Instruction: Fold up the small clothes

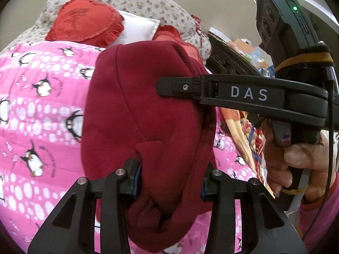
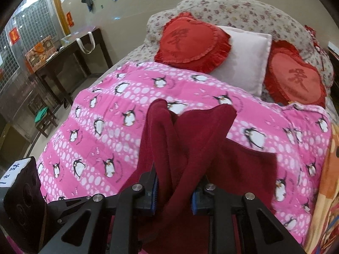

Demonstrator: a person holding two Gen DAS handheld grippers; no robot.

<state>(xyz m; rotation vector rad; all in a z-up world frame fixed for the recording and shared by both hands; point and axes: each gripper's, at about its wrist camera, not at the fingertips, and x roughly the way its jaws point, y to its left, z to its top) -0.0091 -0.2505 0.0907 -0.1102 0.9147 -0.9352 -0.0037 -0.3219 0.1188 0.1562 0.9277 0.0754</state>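
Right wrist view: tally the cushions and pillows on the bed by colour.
Red heart cushions: 2
White pillow: 1
Total: 3

The grippers point(image 1: 169, 182) were black, with blue pads point(image 1: 138, 180), silver screws and white "DAS" lettering. The bare hand point(image 1: 296, 165) wore a pink sleeve point(image 1: 322, 218).

- The right gripper point(image 2: 173, 192) is closed on a bunched fold of a dark red garment point(image 2: 186, 139).
- The garment rises above a pink penguin quilt point(image 2: 101, 114) on the bed.
- Two red heart cushions point(image 2: 190, 42) flank a white pillow point(image 2: 245, 59).
- A dark desk point(image 2: 70, 57) stands at left.
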